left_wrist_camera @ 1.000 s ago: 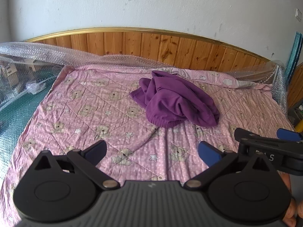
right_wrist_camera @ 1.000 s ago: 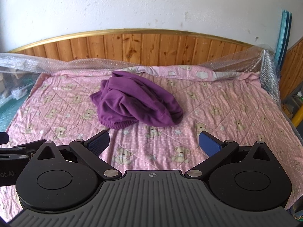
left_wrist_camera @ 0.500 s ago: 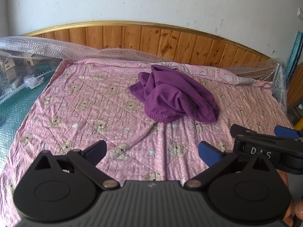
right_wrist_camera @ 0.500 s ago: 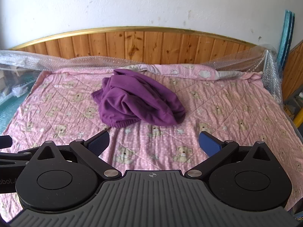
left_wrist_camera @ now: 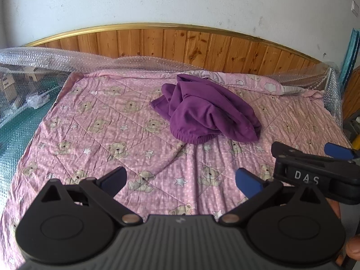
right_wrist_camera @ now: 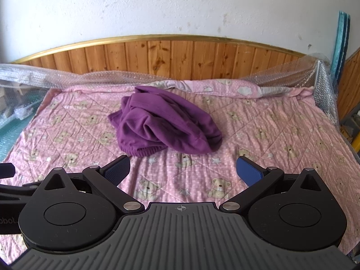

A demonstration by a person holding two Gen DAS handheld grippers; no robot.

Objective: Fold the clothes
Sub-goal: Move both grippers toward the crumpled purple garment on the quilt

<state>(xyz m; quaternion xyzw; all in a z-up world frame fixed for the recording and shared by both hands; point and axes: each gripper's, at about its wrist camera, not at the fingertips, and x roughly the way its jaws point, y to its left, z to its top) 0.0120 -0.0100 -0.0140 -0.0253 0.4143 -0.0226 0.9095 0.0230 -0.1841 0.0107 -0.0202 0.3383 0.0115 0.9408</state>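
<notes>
A crumpled purple garment (left_wrist_camera: 207, 112) (right_wrist_camera: 164, 128) lies in a heap on the pink teddy-bear quilt (left_wrist_camera: 101, 139) (right_wrist_camera: 281, 139), toward the headboard. My left gripper (left_wrist_camera: 181, 181) hovers open over the near part of the quilt, well short of the garment, holding nothing. My right gripper (right_wrist_camera: 183, 171) is open as well, its blue pads spread wide, with the garment's elastic hem just beyond them. The left wrist view catches the right gripper's side (left_wrist_camera: 315, 168) at the right edge.
A wooden headboard (right_wrist_camera: 180, 56) with a gold rim backs the bed below a white wall. Bubble wrap (left_wrist_camera: 45, 60) lines the far and right bed edges. Boxes and a teal mat (left_wrist_camera: 13, 130) lie to the left. A fingertip (left_wrist_camera: 353, 249) shows bottom right.
Both grippers have tilted and drawn slightly nearer over the bed, so the garment sits lower in the views. Both stay open; the garment has not moved.
</notes>
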